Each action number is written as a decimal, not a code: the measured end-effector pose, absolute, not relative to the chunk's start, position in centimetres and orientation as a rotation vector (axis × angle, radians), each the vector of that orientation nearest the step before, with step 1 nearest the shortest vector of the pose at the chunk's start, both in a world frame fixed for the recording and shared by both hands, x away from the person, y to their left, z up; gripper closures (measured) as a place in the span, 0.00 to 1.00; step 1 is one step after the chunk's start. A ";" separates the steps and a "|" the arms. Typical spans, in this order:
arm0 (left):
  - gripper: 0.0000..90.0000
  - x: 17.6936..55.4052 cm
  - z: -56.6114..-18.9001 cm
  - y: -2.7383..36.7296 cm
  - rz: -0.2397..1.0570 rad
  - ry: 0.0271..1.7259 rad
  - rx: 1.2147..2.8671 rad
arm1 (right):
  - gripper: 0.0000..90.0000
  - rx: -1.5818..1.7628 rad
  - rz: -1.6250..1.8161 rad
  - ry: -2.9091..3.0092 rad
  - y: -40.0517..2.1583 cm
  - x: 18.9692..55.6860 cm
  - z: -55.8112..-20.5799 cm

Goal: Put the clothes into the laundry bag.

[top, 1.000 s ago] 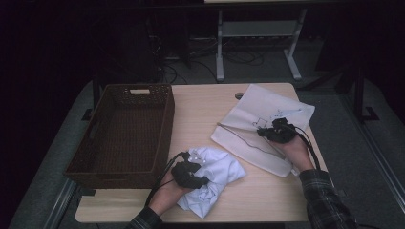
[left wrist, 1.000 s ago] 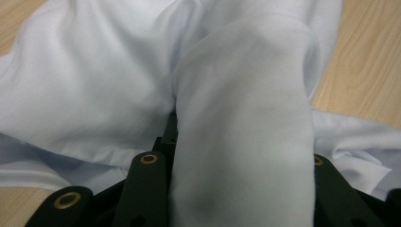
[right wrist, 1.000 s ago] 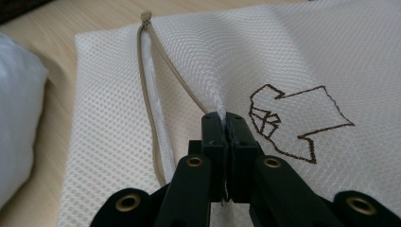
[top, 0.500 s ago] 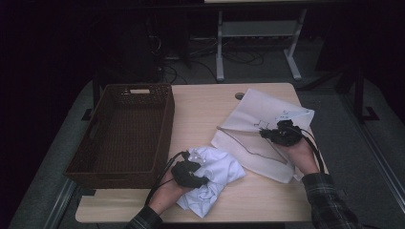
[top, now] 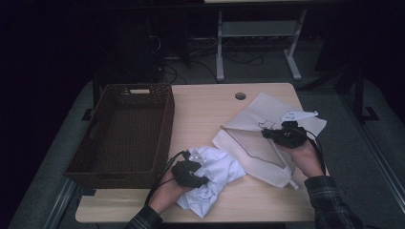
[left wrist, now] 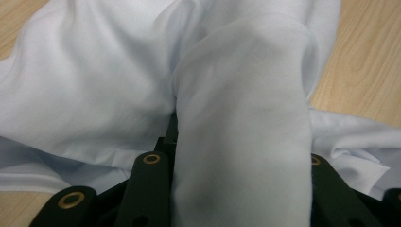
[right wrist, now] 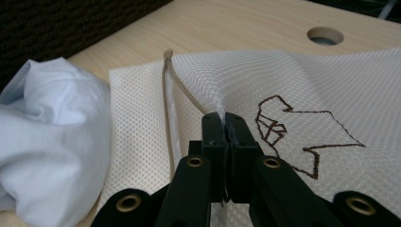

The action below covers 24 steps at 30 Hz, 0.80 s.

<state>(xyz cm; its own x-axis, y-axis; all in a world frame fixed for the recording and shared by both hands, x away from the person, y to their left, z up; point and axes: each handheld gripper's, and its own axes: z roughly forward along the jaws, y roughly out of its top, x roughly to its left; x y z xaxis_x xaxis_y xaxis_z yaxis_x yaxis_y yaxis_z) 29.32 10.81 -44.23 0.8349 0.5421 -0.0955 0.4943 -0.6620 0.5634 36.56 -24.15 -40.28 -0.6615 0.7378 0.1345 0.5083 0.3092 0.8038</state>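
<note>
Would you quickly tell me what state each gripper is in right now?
Left gripper: closed on a fold of the white garment.
Right gripper: shut, pinching the top layer of the mesh bag.

The bench (top: 205,114) is showing a pale wood-grain top, smooth and matt, with a round grommet hole (top: 240,96) near its upper edge. At the left of the high view the basket (top: 124,129) is looking like dark brown woven wicker, rough and ribbed. The white garment (top: 217,174) at lower centre is lying as soft, thin cotton-like cloth, matt and creased. The mesh bag (right wrist: 302,85) is reading as off-white netted fabric with a fine dotted weave, a beige cord along its edge and dark brown stitched embroidery (right wrist: 302,132). The gripper jaws are appearing as matt black plastic with brass-coloured rivets (right wrist: 195,162) glinting slightly.
</note>
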 end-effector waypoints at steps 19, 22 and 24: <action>0.74 29.0 -42.8 11.0 0.164 0.701 2.444 | 0.97 1.118 1.334 2.244 -24.4 37.1 -39.0; 0.74 28.7 -41.9 11.0 0.155 0.687 2.429 | 0.97 1.116 1.321 2.254 -24.3 37.2 -39.2; 0.74 28.5 -41.4 11.0 0.148 0.665 2.430 | 0.97 1.123 1.317 2.258 -24.2 37.2 -39.4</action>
